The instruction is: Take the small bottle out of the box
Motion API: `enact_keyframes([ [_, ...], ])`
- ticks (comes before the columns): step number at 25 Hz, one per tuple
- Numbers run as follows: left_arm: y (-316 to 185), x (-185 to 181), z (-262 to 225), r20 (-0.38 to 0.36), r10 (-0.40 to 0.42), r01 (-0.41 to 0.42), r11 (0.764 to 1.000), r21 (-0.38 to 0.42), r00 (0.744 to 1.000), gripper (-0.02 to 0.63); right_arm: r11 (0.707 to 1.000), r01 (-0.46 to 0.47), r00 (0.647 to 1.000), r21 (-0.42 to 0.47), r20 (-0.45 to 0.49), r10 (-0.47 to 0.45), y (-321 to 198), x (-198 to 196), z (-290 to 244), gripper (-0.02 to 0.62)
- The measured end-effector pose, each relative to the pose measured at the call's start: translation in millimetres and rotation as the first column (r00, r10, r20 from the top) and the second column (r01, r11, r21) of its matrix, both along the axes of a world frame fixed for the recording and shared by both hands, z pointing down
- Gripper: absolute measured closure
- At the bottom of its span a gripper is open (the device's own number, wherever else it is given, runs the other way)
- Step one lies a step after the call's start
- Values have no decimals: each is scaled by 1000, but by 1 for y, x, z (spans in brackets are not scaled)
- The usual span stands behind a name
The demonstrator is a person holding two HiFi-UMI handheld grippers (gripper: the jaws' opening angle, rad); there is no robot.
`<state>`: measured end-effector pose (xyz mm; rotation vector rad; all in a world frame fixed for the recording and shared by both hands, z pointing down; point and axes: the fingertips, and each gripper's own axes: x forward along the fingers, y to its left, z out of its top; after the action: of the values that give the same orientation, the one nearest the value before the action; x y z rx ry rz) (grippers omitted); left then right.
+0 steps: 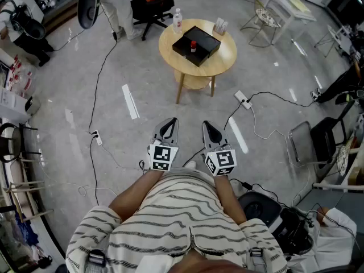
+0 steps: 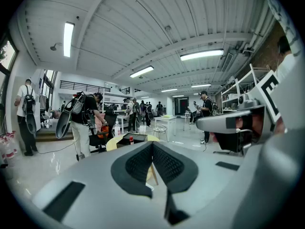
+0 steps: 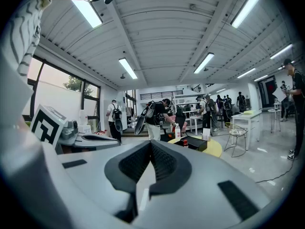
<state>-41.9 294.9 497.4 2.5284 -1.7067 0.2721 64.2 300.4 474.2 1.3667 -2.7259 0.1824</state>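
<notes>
The small red-capped bottle (image 1: 193,45) stands in the open black box (image 1: 200,50) on a round wooden table (image 1: 224,58), far ahead of me across the floor. I hold both grippers close to my chest, well short of the table. The left gripper (image 1: 169,125) is shut with nothing in it, and so is the right gripper (image 1: 209,127). In the left gripper view the closed gripper (image 2: 152,146) points toward the box (image 2: 136,137) and bottle (image 2: 131,140). The right gripper (image 3: 151,146) likewise faces the box (image 3: 196,142) and bottle (image 3: 185,143).
A clear plastic bottle (image 1: 177,20) and a card stand (image 1: 220,25) also sit on the table. Cables and a power strip (image 1: 243,99) lie on the floor between me and the table. An office chair (image 1: 151,4), a folding chair (image 1: 310,138) and several people stand around.
</notes>
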Motion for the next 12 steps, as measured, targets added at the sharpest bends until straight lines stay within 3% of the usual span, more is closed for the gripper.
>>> enact_keyframes([
  [12,-6,8,10,2,13,-13,1000,-21,1000,584,1000,-5,1000,-16,2,5,-8,8,9,584],
])
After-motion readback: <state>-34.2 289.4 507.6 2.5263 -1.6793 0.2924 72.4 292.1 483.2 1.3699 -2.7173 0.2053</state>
